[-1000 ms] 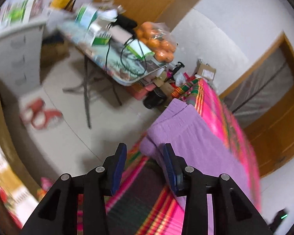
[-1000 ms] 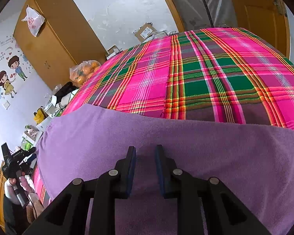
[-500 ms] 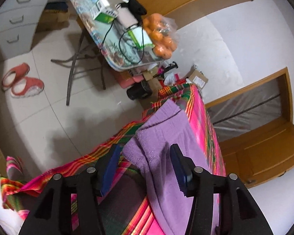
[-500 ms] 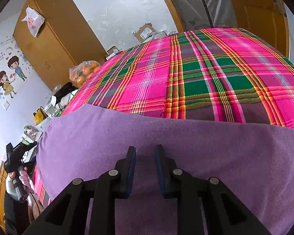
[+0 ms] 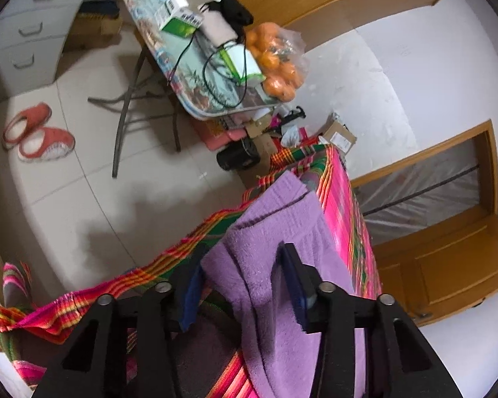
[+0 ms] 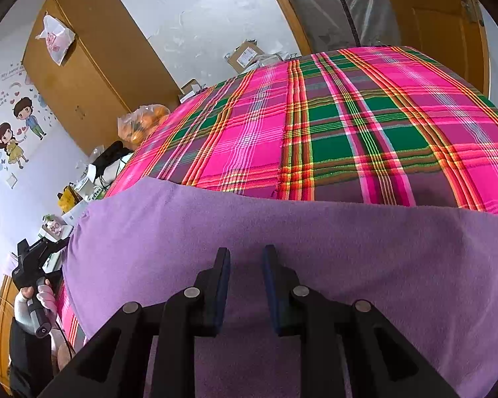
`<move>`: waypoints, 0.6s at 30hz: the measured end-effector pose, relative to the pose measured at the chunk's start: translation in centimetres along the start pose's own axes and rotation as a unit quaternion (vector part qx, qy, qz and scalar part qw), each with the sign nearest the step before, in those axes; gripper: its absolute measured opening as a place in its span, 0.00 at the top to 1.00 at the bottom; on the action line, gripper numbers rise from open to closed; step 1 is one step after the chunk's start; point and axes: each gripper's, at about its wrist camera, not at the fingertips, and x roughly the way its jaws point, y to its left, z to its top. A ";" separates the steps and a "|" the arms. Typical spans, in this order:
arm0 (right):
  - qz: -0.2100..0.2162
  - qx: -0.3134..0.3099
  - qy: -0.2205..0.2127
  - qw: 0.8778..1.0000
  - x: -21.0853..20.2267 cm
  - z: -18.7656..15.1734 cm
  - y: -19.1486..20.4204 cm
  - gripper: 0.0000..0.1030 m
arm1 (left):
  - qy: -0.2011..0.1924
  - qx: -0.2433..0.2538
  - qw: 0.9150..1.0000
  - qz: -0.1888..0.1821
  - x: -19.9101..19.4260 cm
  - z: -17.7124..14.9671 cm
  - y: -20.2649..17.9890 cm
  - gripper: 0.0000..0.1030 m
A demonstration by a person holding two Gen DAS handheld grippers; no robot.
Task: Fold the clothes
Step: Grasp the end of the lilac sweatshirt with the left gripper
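Left wrist view: the purple towel (image 5: 282, 232) on the plaid bed (image 5: 345, 205) is bunched between the closing left hand-held gripper (image 5: 245, 285), so its corner layers should be pinched squarely, while the right hand-held gripper (image 6: 245, 285) rests on the towel, slightly parted.

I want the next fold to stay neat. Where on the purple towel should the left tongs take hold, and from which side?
Probably the bunched corner of the purple towel hanging at the bed's edge, approached from the floor side. It already lies between the closing left tongs, and its thick layers give them plenty to bite.
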 end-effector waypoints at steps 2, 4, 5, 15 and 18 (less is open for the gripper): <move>0.001 0.001 0.000 1.000 0.0 0.0 0.0 0.80 | -0.010 0.006 1.000 0.001 -0.4 0.1 -0.1 0.67; 0.001 0.001 0.000 1.000 0.0 0.0 -0.1 0.80 | -0.018 0.013 1.000 0.000 -0.8 0.2 -0.2 0.72; 0.001 0.001 0.000 1.000 0.0 0.0 -0.1 0.80 | -0.021 0.017 1.000 -0.003 -1.0 0.3 -0.4 0.75; 0.002 0.003 -0.002 1.000 -0.1 -0.1 -0.2 0.80 | -0.024 0.037 0.999 -0.006 -1.2 0.6 -0.8 0.79; 0.003 0.003 -0.001 1.000 0.0 -0.1 -0.2 0.80 | -0.029 0.050 0.998 -0.005 -1.4 0.4 -1.2 0.81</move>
